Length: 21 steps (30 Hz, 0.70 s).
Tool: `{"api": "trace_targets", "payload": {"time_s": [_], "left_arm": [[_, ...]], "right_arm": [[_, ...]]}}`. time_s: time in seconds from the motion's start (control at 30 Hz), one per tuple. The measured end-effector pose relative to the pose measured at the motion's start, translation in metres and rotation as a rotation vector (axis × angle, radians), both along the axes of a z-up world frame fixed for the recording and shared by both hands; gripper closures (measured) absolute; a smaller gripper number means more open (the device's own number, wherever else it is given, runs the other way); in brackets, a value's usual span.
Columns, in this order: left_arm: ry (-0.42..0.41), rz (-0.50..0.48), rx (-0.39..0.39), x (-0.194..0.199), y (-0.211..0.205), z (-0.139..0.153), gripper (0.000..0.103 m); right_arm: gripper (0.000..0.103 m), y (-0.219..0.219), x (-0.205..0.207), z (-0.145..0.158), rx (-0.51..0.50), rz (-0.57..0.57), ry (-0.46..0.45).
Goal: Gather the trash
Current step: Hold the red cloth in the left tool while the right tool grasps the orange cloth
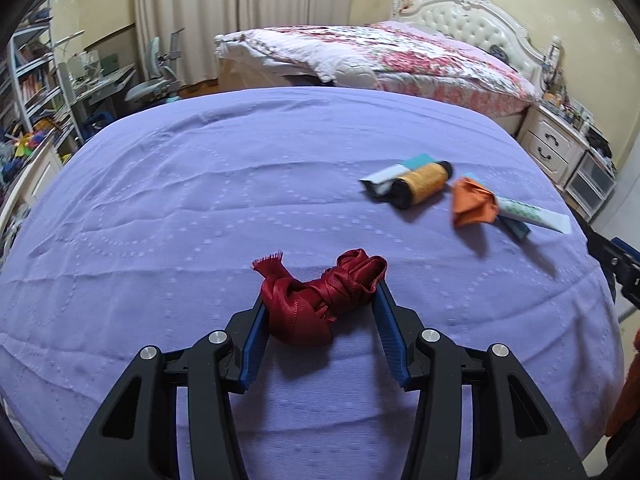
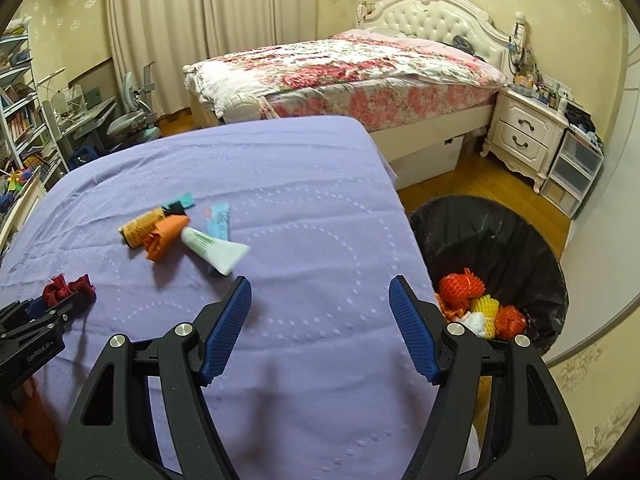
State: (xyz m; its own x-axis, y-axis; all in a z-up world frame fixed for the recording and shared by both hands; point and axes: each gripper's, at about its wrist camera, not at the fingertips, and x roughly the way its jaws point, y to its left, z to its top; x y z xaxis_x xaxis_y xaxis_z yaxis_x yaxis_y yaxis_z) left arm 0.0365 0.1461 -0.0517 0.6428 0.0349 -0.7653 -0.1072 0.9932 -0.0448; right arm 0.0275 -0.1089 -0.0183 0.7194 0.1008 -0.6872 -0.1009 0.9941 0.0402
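Note:
A crumpled dark red ribbon lies on the purple tablecloth. My left gripper is open with its blue pads on either side of the ribbon, touching it at the tips. It also shows in the right wrist view, with the ribbon. Farther right lie an orange spool, an orange wrapper and a white tube. My right gripper is open and empty above the cloth, near the white tube. A black-lined bin holds red and yellow foam nets.
A teal packet and a dark packet lie by the spool. A floral bed stands behind the table, a white nightstand to its right. A desk, chair and bookshelves stand at the left.

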Motion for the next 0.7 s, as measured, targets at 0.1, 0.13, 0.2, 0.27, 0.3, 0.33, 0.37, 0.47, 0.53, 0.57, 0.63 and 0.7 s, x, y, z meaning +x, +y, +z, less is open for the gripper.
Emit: {"api": "trace_targets", "payload": {"time_s": [0.1, 0.13, 0.2, 0.27, 0.3, 0.33, 0.37, 0.47, 0.53, 0.57, 0.63, 0.7], "left_arm": [[-0.006, 0.031, 0.006, 0.0, 0.014, 0.001, 0.054], [-0.01, 0.041, 0.011, -0.001, 0.018, 0.001, 0.054], [-0.017, 0.058, 0.02, -0.001, 0.027, 0.002, 0.054], [-0.024, 0.077, 0.029, -0.001, 0.036, 0.002, 0.054], [-0.026, 0.084, 0.031, -0.002, 0.04, 0.002, 0.054], [-0.028, 0.092, 0.032, -0.002, 0.044, 0.002, 0.054], [-0.03, 0.1, 0.032, -0.002, 0.048, 0.002, 0.054], [-0.03, 0.125, 0.026, -0.003, 0.062, 0.0, 0.054], [-0.03, 0.141, 0.017, -0.003, 0.071, 0.0, 0.054], [-0.03, 0.147, 0.014, -0.004, 0.074, 0.0, 0.054], [-0.033, 0.157, 0.012, -0.005, 0.08, 0.0, 0.054], [-0.037, 0.164, 0.01, -0.005, 0.085, 0.001, 0.054]], "right_arm": [[0.033, 0.013, 0.002, 0.008, -0.001, 0.027, -0.017], [0.033, 0.019, 0.003, 0.011, -0.005, 0.041, -0.023], [0.033, 0.03, 0.004, 0.016, -0.011, 0.063, -0.03], [0.033, 0.042, 0.005, 0.019, -0.015, 0.086, -0.033], [0.033, 0.047, 0.006, 0.019, -0.016, 0.097, -0.032], [0.033, 0.053, 0.007, 0.02, -0.018, 0.109, -0.031], [0.033, 0.059, 0.009, 0.02, -0.018, 0.124, -0.029], [0.035, 0.077, 0.011, 0.019, -0.016, 0.162, -0.023], [0.041, 0.09, 0.015, 0.016, -0.015, 0.187, -0.006], [0.042, 0.095, 0.017, 0.013, -0.014, 0.198, 0.004], [0.048, 0.105, 0.022, 0.007, -0.013, 0.213, 0.027], [0.053, 0.112, 0.027, 0.001, -0.018, 0.22, 0.046]]}}
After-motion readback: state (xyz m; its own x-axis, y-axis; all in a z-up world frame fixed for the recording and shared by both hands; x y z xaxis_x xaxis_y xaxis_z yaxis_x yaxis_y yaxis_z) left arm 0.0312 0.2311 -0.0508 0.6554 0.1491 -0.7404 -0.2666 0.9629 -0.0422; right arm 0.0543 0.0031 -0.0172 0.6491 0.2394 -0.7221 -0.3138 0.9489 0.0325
